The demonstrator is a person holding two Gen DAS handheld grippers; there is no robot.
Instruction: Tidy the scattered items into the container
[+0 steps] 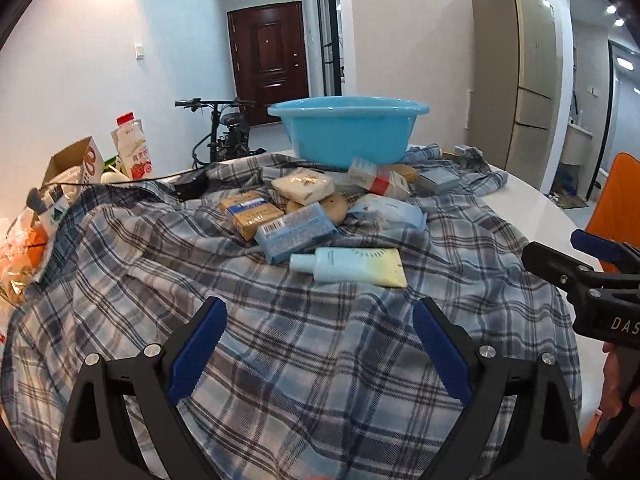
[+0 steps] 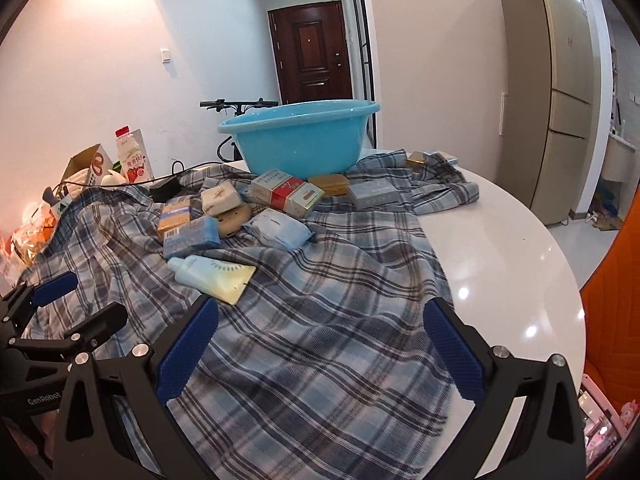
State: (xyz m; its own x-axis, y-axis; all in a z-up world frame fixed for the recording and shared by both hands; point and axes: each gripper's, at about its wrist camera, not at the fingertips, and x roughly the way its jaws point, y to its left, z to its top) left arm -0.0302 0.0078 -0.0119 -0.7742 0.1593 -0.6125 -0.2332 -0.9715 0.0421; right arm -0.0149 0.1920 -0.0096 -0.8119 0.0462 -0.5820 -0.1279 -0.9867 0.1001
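Left tongs (image 1: pixel 318 344) and right tongs (image 2: pixel 320 348) both spread wide, empty, hovering level over plaid cloth (image 1: pixel 280 360), aimed toward blue basin (image 1: pixel 348 128)

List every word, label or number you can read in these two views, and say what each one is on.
"DAS": white letters, cut off by the frame edge, on the right gripper body in the left view.
"GenRobot": on the left gripper body in the right view.
Milk carton: red characters, too blurred to read.
Blue pack: barcode and small print, unreadable.
Red-and-white box, tube, brown carton: print too small to read.
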